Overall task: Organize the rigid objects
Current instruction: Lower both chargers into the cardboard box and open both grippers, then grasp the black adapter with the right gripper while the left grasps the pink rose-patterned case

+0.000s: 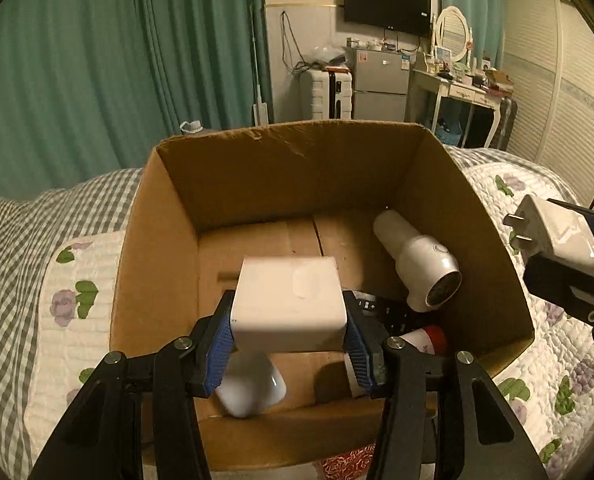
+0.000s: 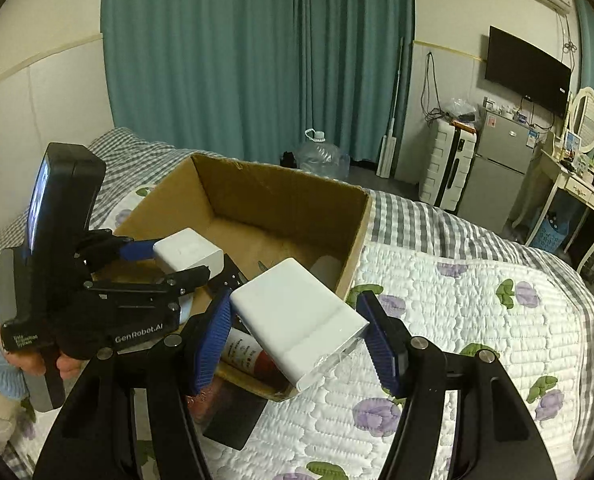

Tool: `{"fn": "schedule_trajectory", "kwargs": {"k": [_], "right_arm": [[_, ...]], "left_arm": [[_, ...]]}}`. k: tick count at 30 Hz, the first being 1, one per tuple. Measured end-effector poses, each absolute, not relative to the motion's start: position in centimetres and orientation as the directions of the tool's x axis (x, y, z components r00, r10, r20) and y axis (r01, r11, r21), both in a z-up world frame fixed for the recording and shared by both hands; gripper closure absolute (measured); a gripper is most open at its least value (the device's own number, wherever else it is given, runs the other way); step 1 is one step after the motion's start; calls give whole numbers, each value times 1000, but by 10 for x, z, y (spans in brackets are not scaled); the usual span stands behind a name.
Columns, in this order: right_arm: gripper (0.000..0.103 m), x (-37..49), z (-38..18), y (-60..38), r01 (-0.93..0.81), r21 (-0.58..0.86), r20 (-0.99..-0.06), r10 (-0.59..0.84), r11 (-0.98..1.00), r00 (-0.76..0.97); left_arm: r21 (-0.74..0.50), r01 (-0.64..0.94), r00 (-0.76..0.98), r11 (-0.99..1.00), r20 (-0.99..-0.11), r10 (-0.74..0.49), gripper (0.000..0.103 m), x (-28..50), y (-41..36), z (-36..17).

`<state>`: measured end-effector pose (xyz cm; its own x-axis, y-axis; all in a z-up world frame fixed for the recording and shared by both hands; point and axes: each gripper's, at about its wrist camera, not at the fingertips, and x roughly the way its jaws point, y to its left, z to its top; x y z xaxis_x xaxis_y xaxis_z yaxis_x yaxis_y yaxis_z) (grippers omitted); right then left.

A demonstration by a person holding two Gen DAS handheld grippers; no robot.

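Step in hand: packing. Left tongs [image 1: 289,344] grip a white cube adapter [image 1: 289,300] over the cardboard box [image 1: 297,160] on the bed [image 2: 457,300]. Right tongs [image 2: 297,344] clamp a white charger [image 2: 297,316], tilted, above the box's near corner.

Next, by my judgement: lower and release the cube onto bare box floor. A hair dryer [image 1: 417,264], a remote and a red-banded bottle [image 1: 429,338] crowd the right side.

Both tongs: left tongs [image 1: 289,344] and right tongs [image 2: 303,344] black w/ ribbed blue pads, silver pivot screws. Left body marked "GenRobot.AI"; bare fingers [image 2: 67,366], light-blue sleeve.
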<state>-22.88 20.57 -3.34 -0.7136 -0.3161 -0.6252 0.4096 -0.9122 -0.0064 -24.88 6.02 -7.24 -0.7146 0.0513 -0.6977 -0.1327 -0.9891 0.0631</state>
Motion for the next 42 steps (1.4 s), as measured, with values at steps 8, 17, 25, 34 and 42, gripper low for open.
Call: {"fn": "schedule_trajectory", "kwargs": {"k": [8, 17, 25, 34, 42], "right_arm": [[40, -252, -23, 192, 418, 11, -621, -334, -908, -709], [40, -312, -51, 140, 415, -28, -671, -290, -910, -682], [9, -270, -28, 157, 355, -73, -604, -242, -932, -759], [9, -182, 4, 195, 291, -88, -627, -174, -953, -759], [9, -155, -43, 194, 291, -49, -703, -174, -955, -689]], "left_arm": [[74, -10, -789, -997, -613, -37, 34, -235, 32, -31], [105, 34, -808, -994, -582, -90, 32, -228, 9, -17], [101, 12, -818, -995, -571, -68, 31, -214, 15, -7], [102, 1, -828, -995, -558, -58, 31, -151, 13, 14], [152, 26, -781, -988, -614, -115, 31, -121, 15, -38]]}}
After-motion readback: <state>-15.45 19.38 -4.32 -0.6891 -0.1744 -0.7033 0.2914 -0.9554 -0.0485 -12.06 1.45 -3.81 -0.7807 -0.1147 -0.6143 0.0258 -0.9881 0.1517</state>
